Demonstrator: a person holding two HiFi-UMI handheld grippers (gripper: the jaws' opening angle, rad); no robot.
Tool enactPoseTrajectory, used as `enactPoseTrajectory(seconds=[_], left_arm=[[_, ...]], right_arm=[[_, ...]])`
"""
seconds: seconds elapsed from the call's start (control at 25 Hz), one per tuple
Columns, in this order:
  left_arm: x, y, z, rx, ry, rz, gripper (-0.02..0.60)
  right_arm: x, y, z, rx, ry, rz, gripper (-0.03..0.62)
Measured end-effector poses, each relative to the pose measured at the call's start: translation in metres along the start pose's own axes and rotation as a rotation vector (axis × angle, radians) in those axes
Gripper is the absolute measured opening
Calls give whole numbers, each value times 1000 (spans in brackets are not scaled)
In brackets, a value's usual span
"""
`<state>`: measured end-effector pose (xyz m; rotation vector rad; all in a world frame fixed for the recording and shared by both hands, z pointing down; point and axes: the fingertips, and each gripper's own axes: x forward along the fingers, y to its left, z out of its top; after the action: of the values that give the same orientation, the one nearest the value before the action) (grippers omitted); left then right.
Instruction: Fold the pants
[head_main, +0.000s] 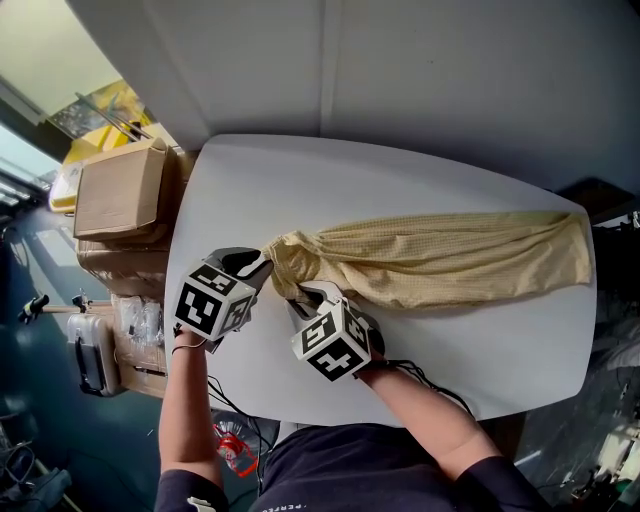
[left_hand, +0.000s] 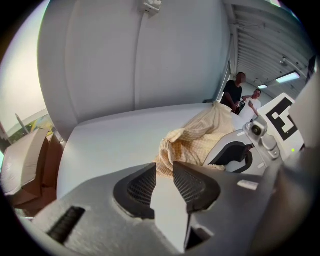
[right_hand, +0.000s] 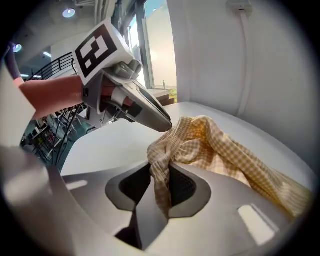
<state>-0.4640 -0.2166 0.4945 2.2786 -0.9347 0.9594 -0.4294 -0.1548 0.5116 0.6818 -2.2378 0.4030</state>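
Note:
Yellow checked pants (head_main: 440, 260) lie stretched across the white table (head_main: 300, 170), with one bunched end at the left. Both grippers are at that end. In the right gripper view a twisted strip of the pants (right_hand: 225, 145) runs down between the pads, and my right gripper (right_hand: 159, 175) (head_main: 305, 292) is shut on it. My left gripper (left_hand: 165, 170) (head_main: 262, 265) has its jaws slightly apart. The edge of the pants (left_hand: 195, 137) lies right at its tips, and bare table shows between the pads. The two grippers are close together, the left gripper (right_hand: 150, 117) just above the bunch.
A cardboard box (head_main: 118, 190) and bags stand off the table's left edge. A grey wall (head_main: 400, 60) rises behind the table. Two people (left_hand: 235, 92) stand far off past the table's far end. Cables trail by the near edge.

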Motion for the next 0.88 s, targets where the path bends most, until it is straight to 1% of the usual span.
enactPoseTrajectory(seconds=[0.04, 0.12, 0.2, 0.28, 0.32, 0.4, 0.44, 0.48, 0.52, 0.56, 0.6, 0.68, 0.72, 0.88], left_arm=[[-1, 0, 0, -21, -8, -7, 124], [-1, -3, 3, -79, -29, -49, 184], [1, -5, 4, -127, -27, -79, 232], [7, -5, 0, -156, 5, -81, 243], [10, -5, -3, -174, 21, -85, 259], [14, -7, -7, -229, 38, -120, 279], [16, -10, -8, -264, 45, -151, 278], [18, -15, -10, -294, 61, -188, 271], [20, -22, -13, -311, 85, -226, 249], [22, -28, -16, -309, 110, -250, 208], [22, -33, -17, -293, 130, -257, 154], [21, -39, -14, -250, 145, -243, 82], [18, -41, -11, -232, 144, -232, 70], [-6, -44, -2, -188, 132, -196, 64]], right_arm=[[-3, 2, 1, -2, -5, 5, 100], [-9, 7, 3, -20, -12, 6, 100], [-14, 11, 3, -39, -20, 2, 100], [-19, 13, 2, -54, -27, -5, 100], [-21, 14, 2, -60, -30, -7, 100], [-27, 17, 0, -66, -40, -5, 98], [-30, 18, 0, -66, -46, -3, 98], [-32, 19, -1, -64, -50, 1, 98], [-34, 20, -2, -61, -53, 4, 98], [-36, 21, -3, -57, -53, 7, 98], [-37, 22, -5, -53, -52, 8, 98], [-40, 23, -6, -50, -55, 5, 98], [-43, 23, -6, -48, -61, 5, 98], [-56, 33, 7, -26, -112, 34, 97]])
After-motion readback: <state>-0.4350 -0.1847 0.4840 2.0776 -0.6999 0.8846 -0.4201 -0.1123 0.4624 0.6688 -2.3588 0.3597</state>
